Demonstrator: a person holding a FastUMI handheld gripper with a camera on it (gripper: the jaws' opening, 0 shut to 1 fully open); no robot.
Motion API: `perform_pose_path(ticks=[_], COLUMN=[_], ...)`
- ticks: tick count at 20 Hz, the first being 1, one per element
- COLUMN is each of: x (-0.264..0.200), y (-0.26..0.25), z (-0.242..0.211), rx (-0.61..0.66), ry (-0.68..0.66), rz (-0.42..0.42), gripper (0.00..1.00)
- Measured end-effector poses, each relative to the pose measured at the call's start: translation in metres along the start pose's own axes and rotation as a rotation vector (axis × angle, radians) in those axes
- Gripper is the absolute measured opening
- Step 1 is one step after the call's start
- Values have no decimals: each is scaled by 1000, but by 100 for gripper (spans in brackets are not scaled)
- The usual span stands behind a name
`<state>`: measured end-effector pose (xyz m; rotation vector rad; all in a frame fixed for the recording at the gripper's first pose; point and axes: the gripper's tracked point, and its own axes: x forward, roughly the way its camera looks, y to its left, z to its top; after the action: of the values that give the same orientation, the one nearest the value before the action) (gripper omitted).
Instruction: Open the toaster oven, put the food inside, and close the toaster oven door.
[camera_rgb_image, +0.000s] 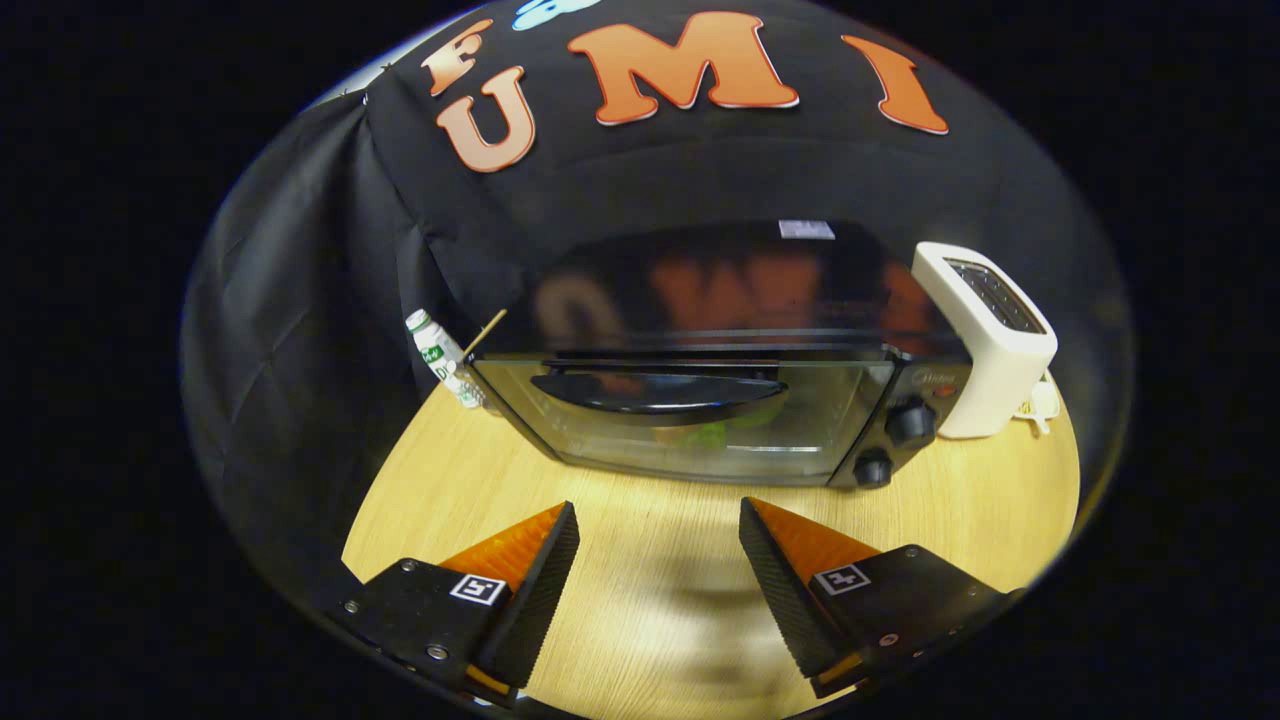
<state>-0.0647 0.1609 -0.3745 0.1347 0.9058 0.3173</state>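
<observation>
While the hand-held gripper (658, 560) hangs above the pale wood-grain table (1000, 500) with its two fingers spread wide and nothing between them, the black, box-shaped toaster oven with a glass front (700, 400) stands just ahead of the fingers, its door apparently shut or nearly so. A curved black bar handle (655, 392) runs across the upper part of the glass door, and that is the sensible place to take hold: it looks rigid, raised off the pane, and wide enough for both fingers to close over from above and below. I judge the door to be hinged along its lower edge, so it should swing on a firm arc instead of giving under pressure; the smooth handle may be a little slippery, and the glass should not be knocked. The oven itself seems heavy enough to stay put under a gentle pull. Something green and yellowish (712, 432) shows dimly through the glass, possibly the food, though I cannot tell for certain. Two black round knobs (908, 420) sit on the right of the front panel. Touching or just beside the oven's right side stands a white slot toaster (985, 340), and at its left rear corner a small white bottle with a green cap (440, 355).
</observation>
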Motion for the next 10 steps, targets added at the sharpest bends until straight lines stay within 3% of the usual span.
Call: perform_pose_path(ticks=[5, 10], x=[-37, -109], y=[-2, 5], z=[66, 153], rx=[-138, -199], ry=[-190, -445], rz=[-50, -62], gripper=[96, 96])
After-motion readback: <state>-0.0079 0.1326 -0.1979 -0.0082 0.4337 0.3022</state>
